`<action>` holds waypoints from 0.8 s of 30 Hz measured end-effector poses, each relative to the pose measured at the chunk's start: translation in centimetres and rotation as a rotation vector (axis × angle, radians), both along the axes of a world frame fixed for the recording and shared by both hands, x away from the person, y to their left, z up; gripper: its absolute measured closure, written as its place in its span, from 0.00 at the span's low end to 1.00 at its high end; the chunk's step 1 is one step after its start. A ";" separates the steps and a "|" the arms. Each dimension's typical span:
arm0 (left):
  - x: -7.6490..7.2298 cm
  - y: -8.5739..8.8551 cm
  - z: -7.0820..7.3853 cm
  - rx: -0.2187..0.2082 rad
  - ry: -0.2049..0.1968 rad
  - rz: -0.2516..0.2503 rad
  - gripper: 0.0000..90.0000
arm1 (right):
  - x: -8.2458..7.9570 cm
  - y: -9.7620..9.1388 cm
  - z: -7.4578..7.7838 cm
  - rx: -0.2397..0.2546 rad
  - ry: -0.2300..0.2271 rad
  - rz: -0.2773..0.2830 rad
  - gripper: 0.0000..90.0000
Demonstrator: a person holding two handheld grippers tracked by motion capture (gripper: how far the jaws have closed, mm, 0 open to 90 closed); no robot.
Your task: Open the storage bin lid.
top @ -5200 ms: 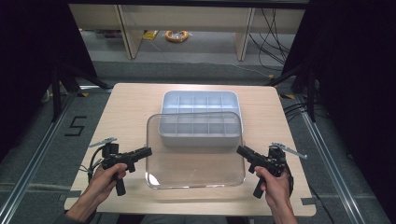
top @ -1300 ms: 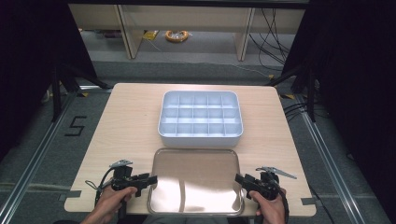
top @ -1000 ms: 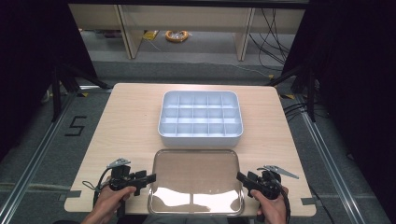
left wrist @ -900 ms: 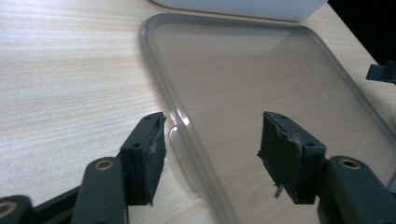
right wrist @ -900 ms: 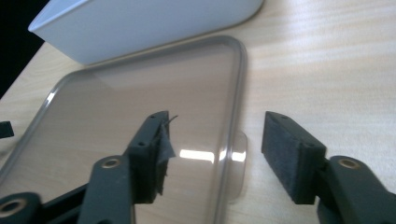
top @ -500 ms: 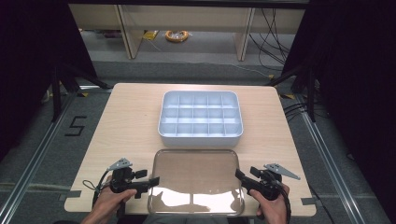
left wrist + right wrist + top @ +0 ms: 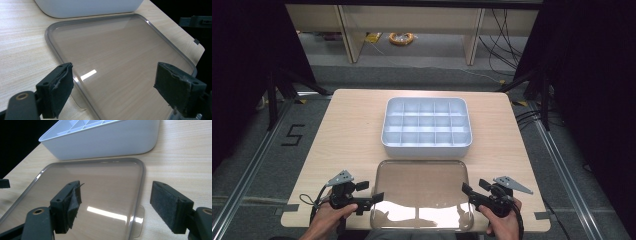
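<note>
Wooden table [image 7: 352, 130] carries everything, and its near edge is the main worry: the clear lid [image 7: 422, 192] lies flat at about six o'clock on the tabletop, its front rim right at that edge, so a nudge toward the person could tip it off. At twelve o'clock from the lid, just beside it, sits the white compartment tray [image 7: 427, 125], uncovered. The lid's glossy surface looks slippery; a careless sweep of either hand could shove it against the tray wall.

Left gripper [image 7: 112, 92] stands at the lid's nine o'clock side. Its jaws have just been opening; they straddle the lid's rim without the pads pressing on it, holding nothing. Right gripper [image 7: 115, 211] is at the three o'clock side, jaws likewise just opened wide over the rim and small tab, gripping nothing. Pulling either gripper back too low risks a pad [image 7: 170, 203] catching the rim and dragging the lid askew.
</note>
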State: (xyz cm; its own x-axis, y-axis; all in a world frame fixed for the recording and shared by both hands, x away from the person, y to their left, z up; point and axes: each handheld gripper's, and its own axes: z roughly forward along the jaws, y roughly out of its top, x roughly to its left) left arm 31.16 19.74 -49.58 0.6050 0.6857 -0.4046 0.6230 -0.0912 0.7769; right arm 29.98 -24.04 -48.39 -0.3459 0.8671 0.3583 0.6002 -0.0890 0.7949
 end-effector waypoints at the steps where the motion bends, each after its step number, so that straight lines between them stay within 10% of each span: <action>1: -0.1 0.0 0.0 0.008 0.001 0.000 0.16 | -0.5 0.4 0.4 0.019 0.053 -0.014 0.28; 7: -0.5 -0.2 0.1 0.005 -0.009 0.000 0.16 | -0.5 0.5 0.2 -0.019 -0.008 0.027 0.28; 24: -1.5 -0.6 -0.1 0.034 -0.026 -0.026 0.16 | -2.2 1.1 0.3 -0.024 0.052 0.046 0.28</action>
